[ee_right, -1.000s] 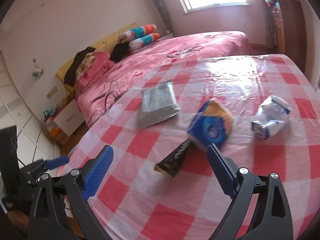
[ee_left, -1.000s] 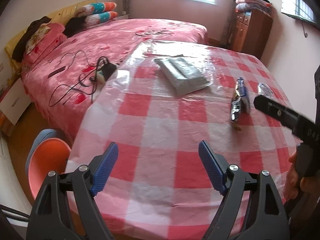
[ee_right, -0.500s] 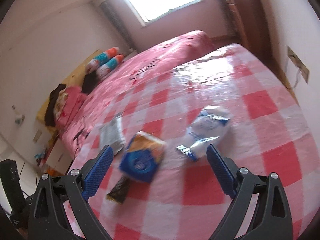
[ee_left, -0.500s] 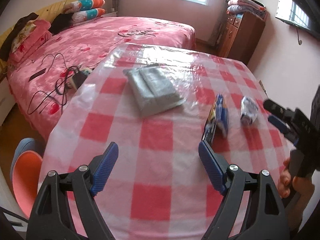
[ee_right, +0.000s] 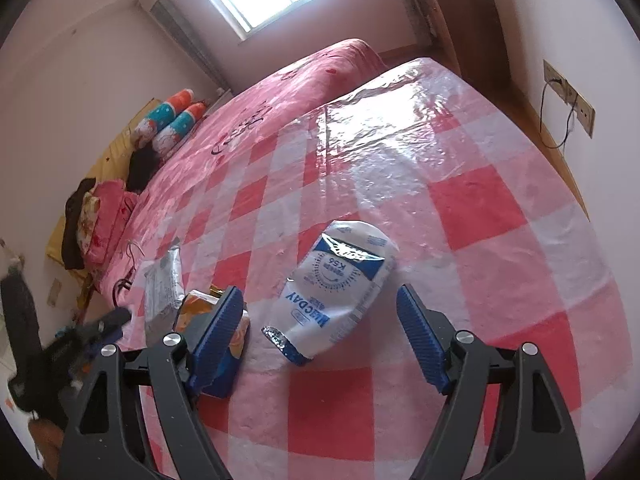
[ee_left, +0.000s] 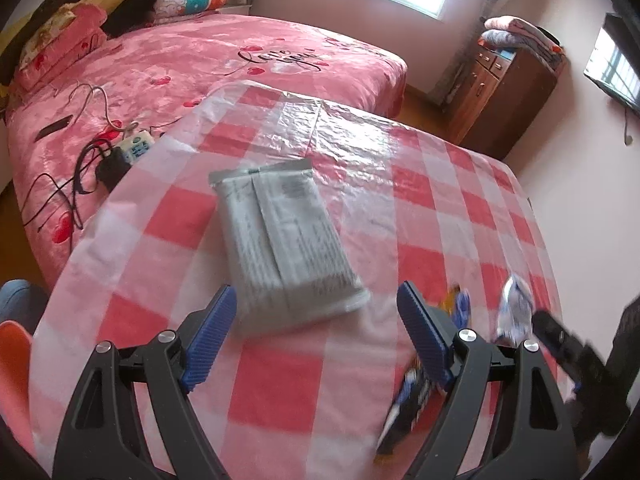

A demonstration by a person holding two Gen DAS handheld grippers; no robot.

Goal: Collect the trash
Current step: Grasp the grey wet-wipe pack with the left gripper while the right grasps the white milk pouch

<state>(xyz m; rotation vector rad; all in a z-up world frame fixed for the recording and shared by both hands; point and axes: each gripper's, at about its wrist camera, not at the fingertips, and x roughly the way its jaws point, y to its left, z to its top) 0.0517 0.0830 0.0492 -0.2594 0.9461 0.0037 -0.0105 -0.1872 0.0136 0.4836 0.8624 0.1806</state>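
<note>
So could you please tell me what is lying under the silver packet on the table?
The silver packet lies flat on the clear plastic sheet over the red-and-white checked tablecloth. Anything beneath the packet itself is covered and cannot be seen.

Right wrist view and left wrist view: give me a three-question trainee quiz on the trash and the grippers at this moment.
1. True or false: the white and blue wrapper lies between the right gripper fingers, untouched.
2. Which item sits ahead of the left gripper? A. grey packet B. phone C. pillow
3. What covers the table?

Key: 1 true; the fingers are closing but not yet touching it. 2 A. 3 A red and white checked cloth.
</note>
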